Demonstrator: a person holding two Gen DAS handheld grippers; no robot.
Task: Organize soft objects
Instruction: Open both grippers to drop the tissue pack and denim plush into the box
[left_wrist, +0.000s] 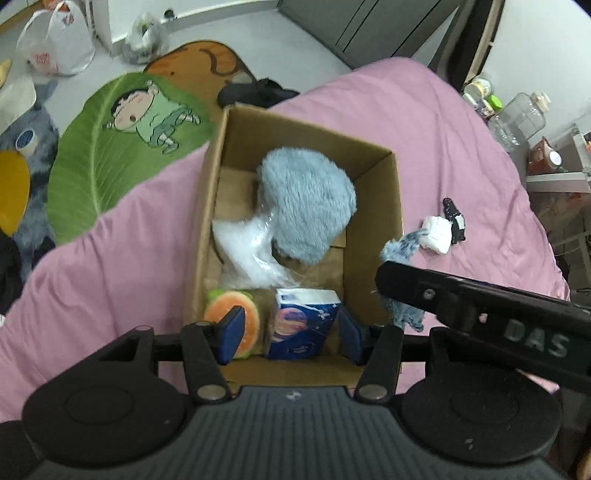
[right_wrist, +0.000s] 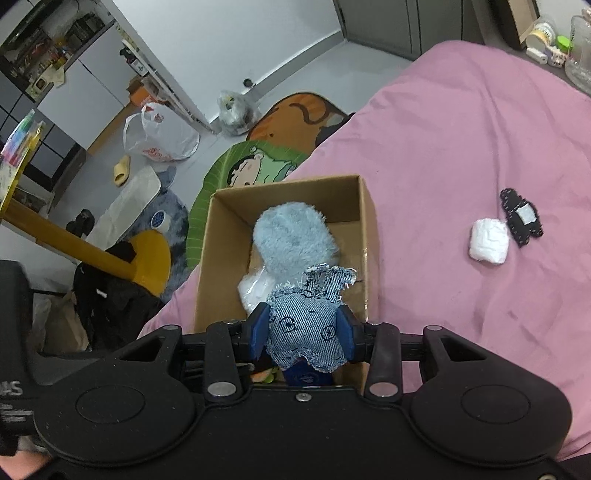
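An open cardboard box (left_wrist: 388, 206) stands on the pink bed (left_wrist: 110, 266). Inside it lie a fluffy blue plush (left_wrist: 306, 203), a white plastic-wrapped bundle (left_wrist: 247, 251), an orange-slice plush (left_wrist: 225, 310) and a blue tissue pack (left_wrist: 303, 325). My left gripper (left_wrist: 291, 332) hangs over the box's near end, open, with the tissue pack between its fingers; the left pad stands apart from it. My right gripper (right_wrist: 304, 328) is shut on a frayed denim stuffed toy (right_wrist: 306, 325) above the box's (right_wrist: 225, 236) near right corner. From the left wrist view, that toy (left_wrist: 402, 247) shows beside the right gripper's body.
A white rolled cloth (right_wrist: 488, 240) and a black stitched patch (right_wrist: 521, 216) lie on the bed right of the box. Beyond the bed's edge are a green leaf mat (left_wrist: 110, 158), an orange mat (right_wrist: 295, 114), a plastic bag (right_wrist: 159, 140) and a yellow table leg (right_wrist: 74, 247). Jars (left_wrist: 521, 118) stand far right.
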